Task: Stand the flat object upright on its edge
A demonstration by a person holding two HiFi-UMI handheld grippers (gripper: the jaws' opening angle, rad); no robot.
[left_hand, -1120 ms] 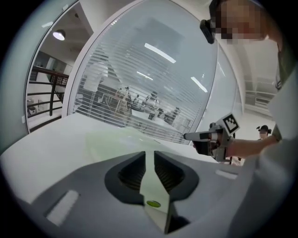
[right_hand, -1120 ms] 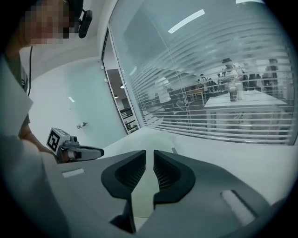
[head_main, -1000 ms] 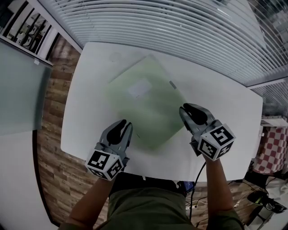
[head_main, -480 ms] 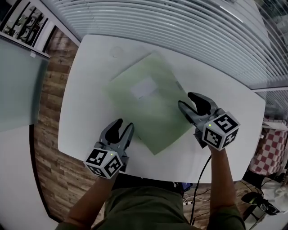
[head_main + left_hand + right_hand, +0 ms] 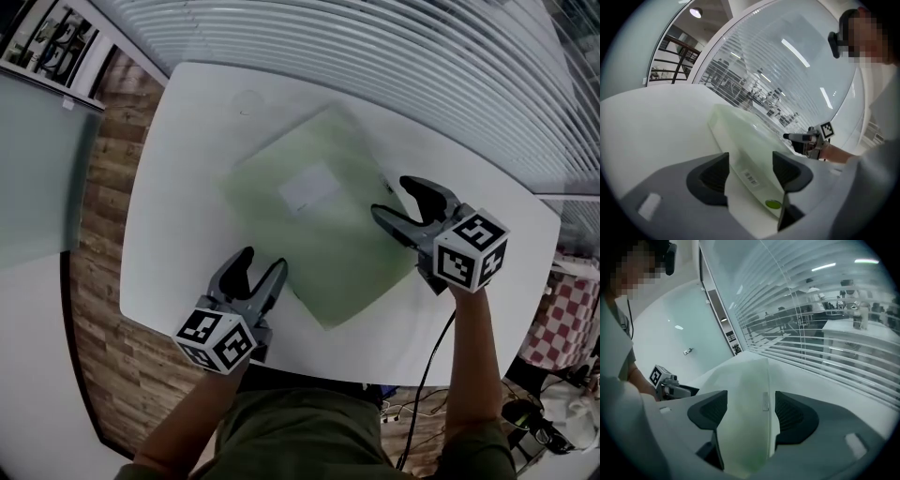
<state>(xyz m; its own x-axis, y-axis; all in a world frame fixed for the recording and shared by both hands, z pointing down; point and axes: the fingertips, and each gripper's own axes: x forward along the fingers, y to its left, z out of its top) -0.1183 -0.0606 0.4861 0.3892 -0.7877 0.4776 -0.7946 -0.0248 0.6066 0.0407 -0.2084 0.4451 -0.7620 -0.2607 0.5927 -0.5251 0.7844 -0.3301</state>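
1. A strip of wood floor [image 5: 98,187] runs along the left of the white worktop [image 5: 187,187], whose left and near edges are rounded.
2. The left gripper [image 5: 262,262] sits at the near-left of the worktop. Its jaws are wide apart and clamp nothing.
3. In the left gripper view, the folder's near-left edge runs through the gap of the left gripper [image 5: 750,171]. That edge carries a barcode sticker [image 5: 750,178] and a green dot [image 5: 772,204].
4. The pale green folder [image 5: 319,225] lies flat in the middle of the worktop, turned corner-on to the person. A white label [image 5: 307,187] sits on its top face. Whether it holds anything cannot be told.
5. Bare worktop shows along the folder's left and far sides, with a narrower band between its near corner and the front edge.
6. The right gripper [image 5: 391,199] is at the folder's right edge, well apart from the left one. Its jaws are spread wide.
7. In the right gripper view, the folder fills the gap of the right gripper [image 5: 751,411], and neither jaw presses it.
8. Blinds [image 5: 375,56] run behind the worktop's far edge.
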